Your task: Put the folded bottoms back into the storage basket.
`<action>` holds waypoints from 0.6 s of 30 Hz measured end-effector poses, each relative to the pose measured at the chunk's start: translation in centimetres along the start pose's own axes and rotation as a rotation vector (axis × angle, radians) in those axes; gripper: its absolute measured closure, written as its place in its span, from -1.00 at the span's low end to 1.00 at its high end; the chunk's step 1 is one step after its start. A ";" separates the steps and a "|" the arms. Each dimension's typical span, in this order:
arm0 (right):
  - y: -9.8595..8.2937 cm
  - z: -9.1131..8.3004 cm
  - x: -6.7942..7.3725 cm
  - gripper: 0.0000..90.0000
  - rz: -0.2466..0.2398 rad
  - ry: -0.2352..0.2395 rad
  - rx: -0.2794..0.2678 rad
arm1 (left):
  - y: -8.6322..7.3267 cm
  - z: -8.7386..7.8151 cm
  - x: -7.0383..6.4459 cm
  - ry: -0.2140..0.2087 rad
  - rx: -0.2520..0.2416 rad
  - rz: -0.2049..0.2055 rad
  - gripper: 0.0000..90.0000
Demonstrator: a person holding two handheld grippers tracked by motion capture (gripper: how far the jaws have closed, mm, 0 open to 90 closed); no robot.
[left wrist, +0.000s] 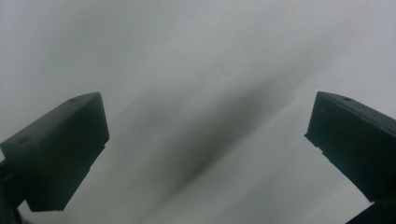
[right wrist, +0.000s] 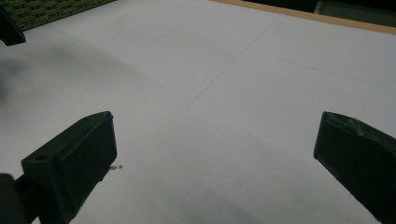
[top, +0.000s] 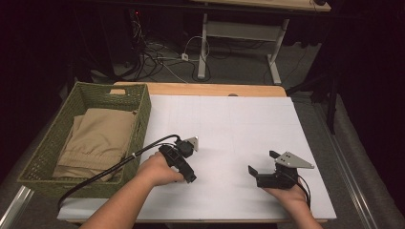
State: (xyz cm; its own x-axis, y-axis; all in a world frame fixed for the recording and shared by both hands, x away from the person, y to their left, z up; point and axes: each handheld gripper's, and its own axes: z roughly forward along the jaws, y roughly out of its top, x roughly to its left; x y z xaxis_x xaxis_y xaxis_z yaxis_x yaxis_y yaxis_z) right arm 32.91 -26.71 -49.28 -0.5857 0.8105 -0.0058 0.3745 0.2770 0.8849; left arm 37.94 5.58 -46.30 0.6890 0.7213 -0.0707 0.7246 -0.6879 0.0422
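Observation:
A green woven basket stands on the table's left side, and a folded tan cloth lies inside it. A hand holds my left gripper just right of the basket, pointed down close over the white sheet. Its fingers stand wide apart in the left gripper view, so my left gripper is open with nothing between them. Farther right, near the front edge, my right gripper faces left across the sheet. In its own view my right gripper is open too, over bare white sheet.
The sheet covers most of a wooden table, whose edge shows along the back. The basket's corner appears far off in the right gripper view. Beyond the table are a desk frame and loose cables on the floor.

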 end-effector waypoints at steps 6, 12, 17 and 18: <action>-0.1 0.0 0.4 -1.00 0.002 0.005 -0.001 | -1.2 0.1 -0.7 -0.013 -0.188 -0.004 -1.00; -0.3 -0.5 0.5 -1.00 0.008 0.019 -0.021 | -2.9 0.8 -0.9 -0.005 -0.423 0.006 -1.00; -0.3 -0.8 0.7 -1.00 0.002 0.021 -0.049 | -4.6 1.2 -1.1 -0.060 -0.619 0.000 -1.00; -0.3 -0.7 0.7 -1.00 0.005 0.019 -0.053 | -4.9 1.2 -1.0 -0.066 -0.669 -0.008 -1.00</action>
State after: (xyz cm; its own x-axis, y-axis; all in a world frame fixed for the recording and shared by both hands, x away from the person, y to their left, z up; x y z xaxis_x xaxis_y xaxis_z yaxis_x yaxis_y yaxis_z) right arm 31.90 -26.60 -49.18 -0.5973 0.8020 0.0073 0.3394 0.2445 0.9083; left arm 33.62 8.14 -47.64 0.6966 0.7049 -0.1337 0.5995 -0.4696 0.6482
